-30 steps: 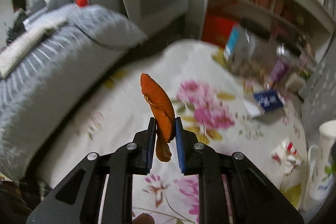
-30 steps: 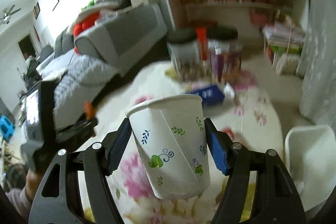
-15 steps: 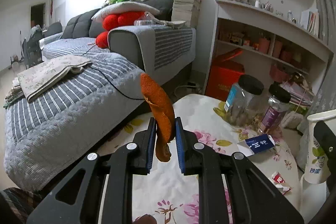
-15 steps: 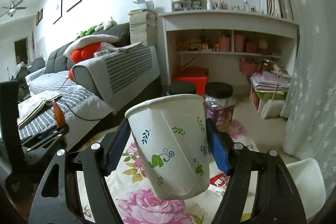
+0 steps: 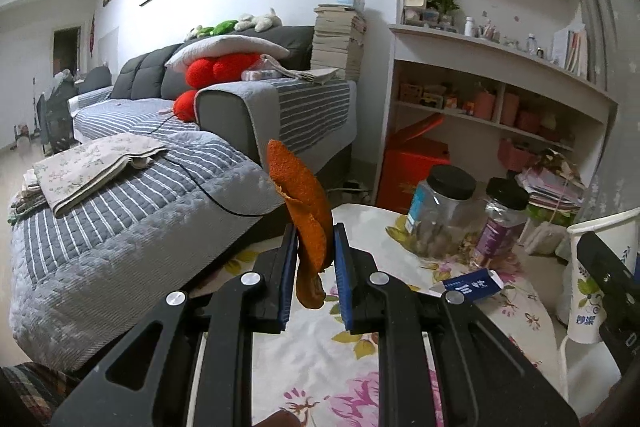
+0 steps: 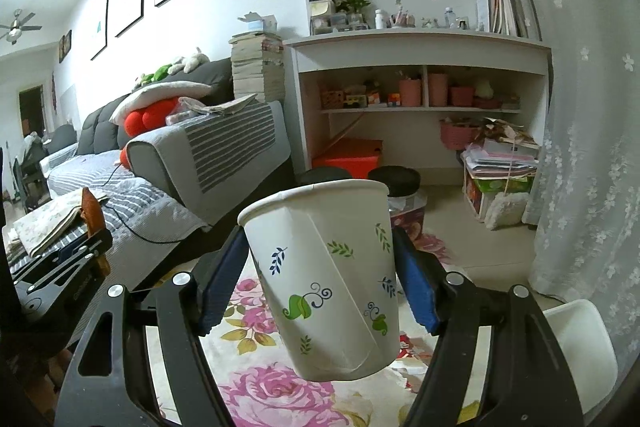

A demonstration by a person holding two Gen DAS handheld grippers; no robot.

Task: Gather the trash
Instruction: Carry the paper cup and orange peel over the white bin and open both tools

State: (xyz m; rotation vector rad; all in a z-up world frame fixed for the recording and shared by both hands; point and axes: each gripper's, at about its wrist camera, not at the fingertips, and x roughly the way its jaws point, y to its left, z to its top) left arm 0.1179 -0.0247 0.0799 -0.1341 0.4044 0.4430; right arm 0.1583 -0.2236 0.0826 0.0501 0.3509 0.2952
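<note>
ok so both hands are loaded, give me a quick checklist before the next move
1. Orange peel pinched between the left gripper fingers: ok, pads closed on it.
2. Paper cup held in the right gripper: ok, both pads press its sides.
3. Cup upright with its mouth up: not quite, it tilts a little.
4. Cup empty enough to take the peel: cannot tell, its inside is hidden.
5. Peel over the cup mouth: not ok, the cup sits off to the right of the peel in the left view.
6. Table trash left: not ok, a blue packet lies by the jars.
</note>
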